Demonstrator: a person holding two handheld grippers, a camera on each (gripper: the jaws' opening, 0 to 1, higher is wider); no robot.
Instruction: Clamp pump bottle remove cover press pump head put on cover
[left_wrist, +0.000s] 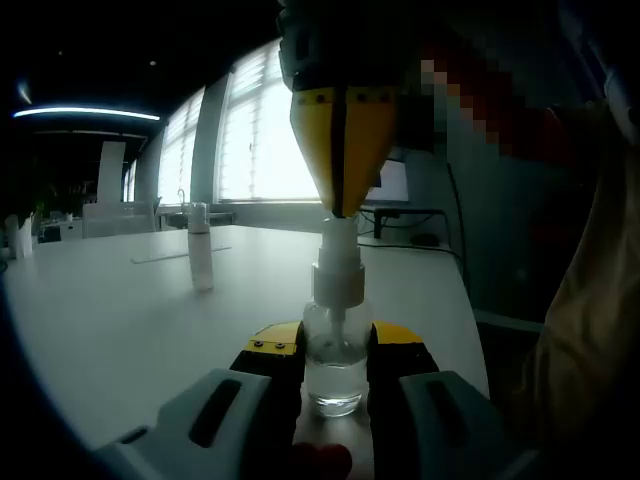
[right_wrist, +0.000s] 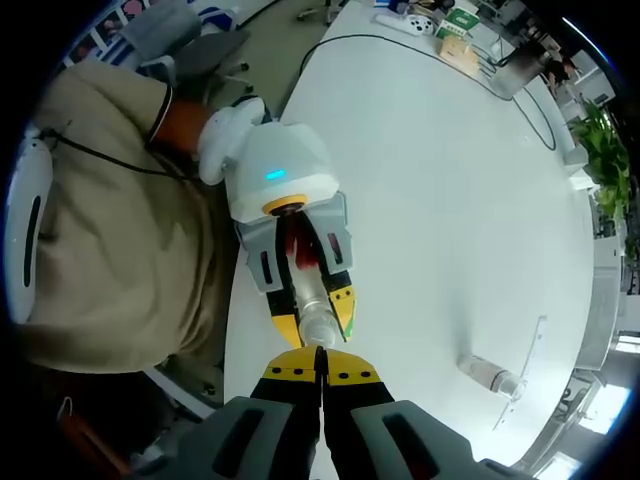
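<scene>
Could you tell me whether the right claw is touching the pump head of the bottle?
Touching. In the left gripper view the right claw comes down shut, its tip pressed on the pump head of the bottle, with no gap between them.

Your white surface (left_wrist: 120, 310) spreads across the lower left of the left gripper view. Bright blinded windows (left_wrist: 260, 140) glow at upper centre, with a ceiling light strip (left_wrist: 85, 113) at upper left and a monitor (left_wrist: 390, 185) right of centre. In the right gripper view, a black cable (right_wrist: 400, 45) curves along the top, small boxes (right_wrist: 455, 40) sit at upper right, a green plant (right_wrist: 605, 150) stands at the right edge, and a chair (right_wrist: 215, 50) shows upper left.
</scene>
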